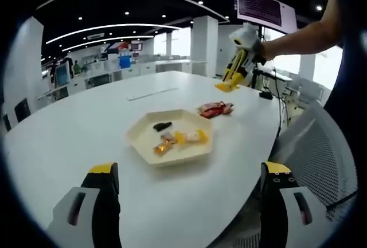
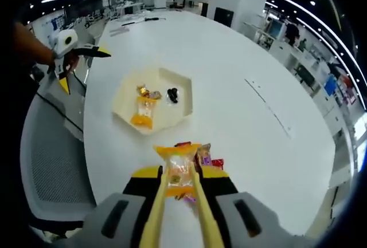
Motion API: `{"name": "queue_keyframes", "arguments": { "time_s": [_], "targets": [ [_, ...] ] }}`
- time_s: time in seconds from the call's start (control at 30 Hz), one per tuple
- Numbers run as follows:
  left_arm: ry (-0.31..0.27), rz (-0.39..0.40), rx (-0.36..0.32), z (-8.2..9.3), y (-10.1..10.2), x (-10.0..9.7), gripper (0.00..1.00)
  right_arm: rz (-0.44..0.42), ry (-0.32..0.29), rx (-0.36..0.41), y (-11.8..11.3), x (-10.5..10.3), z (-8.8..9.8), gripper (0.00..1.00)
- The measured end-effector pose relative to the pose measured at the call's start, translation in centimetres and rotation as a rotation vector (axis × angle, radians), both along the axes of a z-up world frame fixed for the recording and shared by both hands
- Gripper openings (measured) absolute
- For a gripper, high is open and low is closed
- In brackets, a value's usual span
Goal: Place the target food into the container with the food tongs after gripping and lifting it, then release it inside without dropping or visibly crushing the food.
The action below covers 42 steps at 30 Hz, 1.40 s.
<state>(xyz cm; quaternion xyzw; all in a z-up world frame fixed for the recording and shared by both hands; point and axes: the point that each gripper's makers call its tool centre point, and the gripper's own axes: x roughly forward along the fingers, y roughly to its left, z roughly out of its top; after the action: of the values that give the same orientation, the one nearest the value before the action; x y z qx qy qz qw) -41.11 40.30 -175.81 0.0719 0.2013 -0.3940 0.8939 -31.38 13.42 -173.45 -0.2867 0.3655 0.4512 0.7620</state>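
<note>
Left gripper [image 1: 189, 182] jaws apart above table [image 1: 86, 128]; hexagonal tray [image 1: 143, 139] holds snacks.

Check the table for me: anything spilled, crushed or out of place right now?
Nothing stands out. The hexagonal tray sits flat with three snacks inside. A few red packets lie on the table beside it, not spilled. The right claw holds tongs gripping a yellow-edged packet, which looks uncrushed.

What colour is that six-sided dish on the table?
The hexagonal tray is pale cream, seen best in the right gripper view.
</note>
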Motion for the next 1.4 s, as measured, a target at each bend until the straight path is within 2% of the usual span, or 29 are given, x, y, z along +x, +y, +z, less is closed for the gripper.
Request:
{"name": "queue_keyframes", "arguments": {
  "time_s": [0.43,0.93,1.4],
  "targets": [
    [0.007,0.01,-0.007,0.1,0.1,0.1,1.0,0.057,-0.015,0.02,4.2,1.7,1.5,0.23],
    [-0.01,-0.008,0.021,-0.1,0.0,-0.1,1.0,0.125,-0.033,0.056,10.3,3.7,2.6,0.23],
    [-0.019,0.024,0.019,0.1,0.5,0.3,1.0,0.186,-0.041,0.089,15.9,5.6,3.5,0.24]
  ]
}}
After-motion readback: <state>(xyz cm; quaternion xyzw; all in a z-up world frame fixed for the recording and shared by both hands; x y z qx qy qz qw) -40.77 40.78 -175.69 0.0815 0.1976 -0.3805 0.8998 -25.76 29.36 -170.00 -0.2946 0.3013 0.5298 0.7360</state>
